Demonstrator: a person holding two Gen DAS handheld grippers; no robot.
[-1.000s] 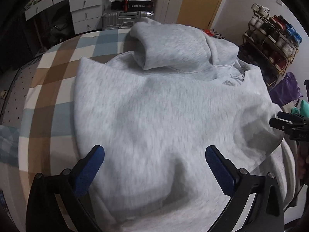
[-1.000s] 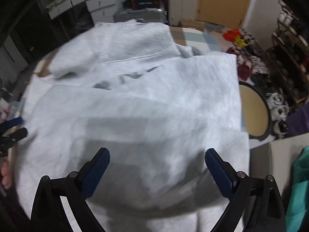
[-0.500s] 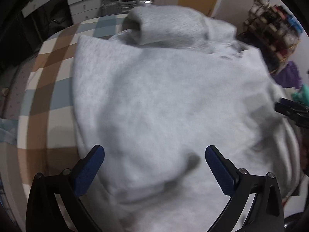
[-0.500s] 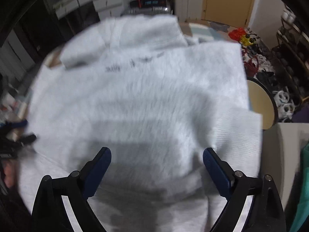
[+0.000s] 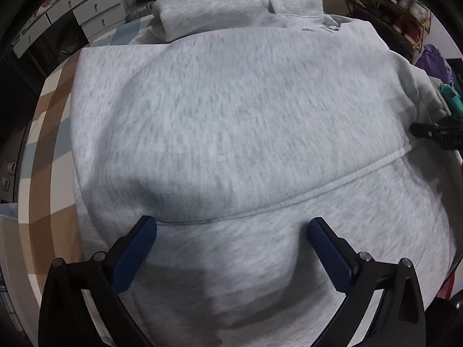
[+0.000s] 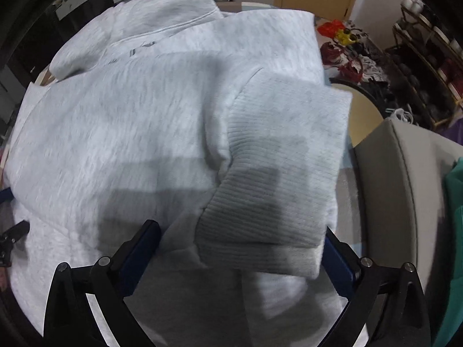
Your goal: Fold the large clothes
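A light grey hoodie [image 5: 231, 115] lies spread over a checked tablecloth [image 5: 49, 133], its hood [image 5: 231, 8] bunched at the far end. My left gripper [image 5: 231, 225] hovers low over the near hem seam, open wide, with only flat fabric below it. In the right wrist view the hoodie [image 6: 130, 130] has a sleeve folded across it. The ribbed cuff [image 6: 275, 173] lies between the fingers of my right gripper [image 6: 240, 228], partly covering the right one. Those jaws are opening and do not press on the cuff. Each gripper shows at the other view's edge [image 5: 439, 133], [image 6: 11, 237].
White drawers [image 5: 86, 8] stand behind the table, a shoe rack [image 5: 399, 8] at the far right. A round pale stool top [image 6: 361, 110], a grey padded box [image 6: 405, 188] and a teal garment [image 6: 454, 217] sit right of the table. Red items [image 6: 332, 29] litter the floor.
Both grippers have sunk closer to the hoodie, which now fills each view. The ribbed cuff now lies between the right gripper's fingers; the hem seam has come up to the left gripper's fingertips.
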